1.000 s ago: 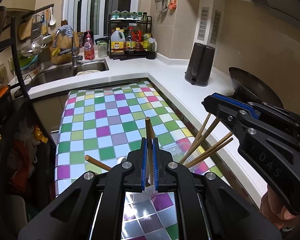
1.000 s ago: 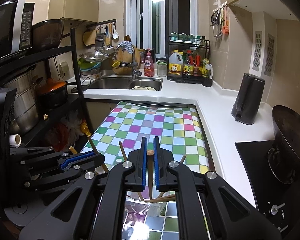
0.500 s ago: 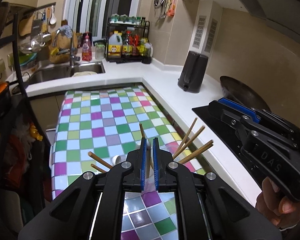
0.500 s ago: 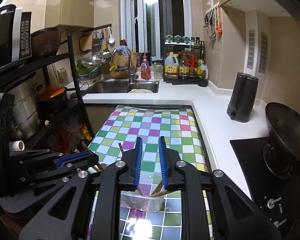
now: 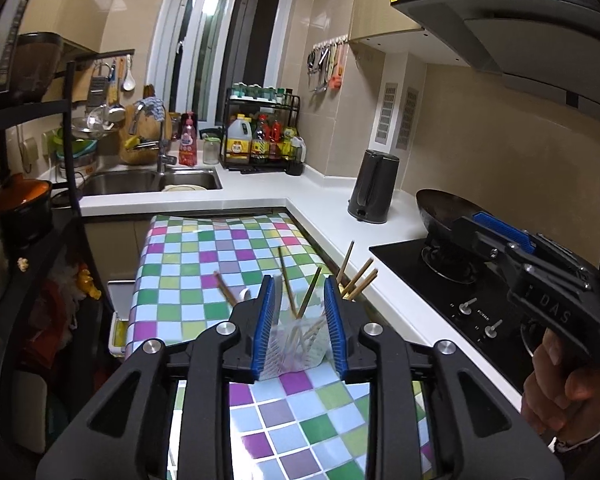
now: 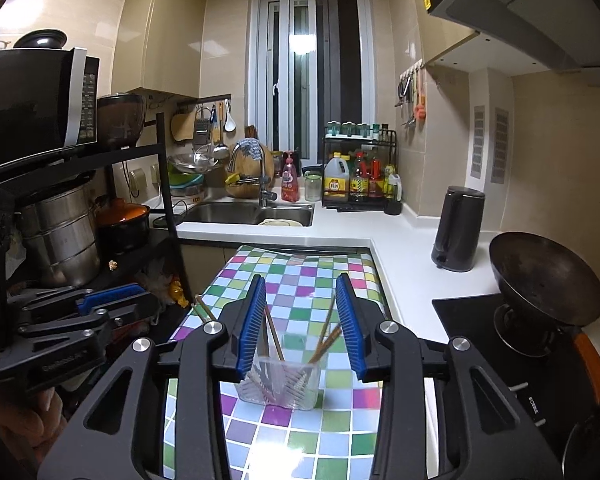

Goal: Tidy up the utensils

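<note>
**Left wrist and right wrist: both claws apart, wooden chopsticks standing in the clear cup**

Left wrist view: the left claw (image 5: 300,326), black with blue ribbed pads, has just been opening; its jaws stand apart with nothing pressed between them. Seen through the gap, just beyond the fingertips, a clear ribbed plastic cup (image 5: 298,346) stands on the surface covered in a glossy multicoloured checked cloth (image 5: 188,264). Thin brown wooden chopsticks (image 5: 311,292) lean out of it at several angles. Off to the right, the right claw (image 5: 495,232) hangs over the black glass hob (image 5: 439,288), gripped by a hand (image 5: 559,392).

Right wrist view: the right claw (image 6: 301,326) has likewise just been opening, its blue pads set apart and touching nothing. The clear cup (image 6: 278,384) sits upright on the checked cloth (image 6: 300,272) below and beyond the tips, the chopsticks (image 6: 274,334) fanned inside it. The left claw (image 6: 112,294) shows at the left edge. A dark wok (image 6: 543,284) rests on the hob at right, and a dark grey kettle (image 6: 457,228) stands on the white counter behind.
</note>
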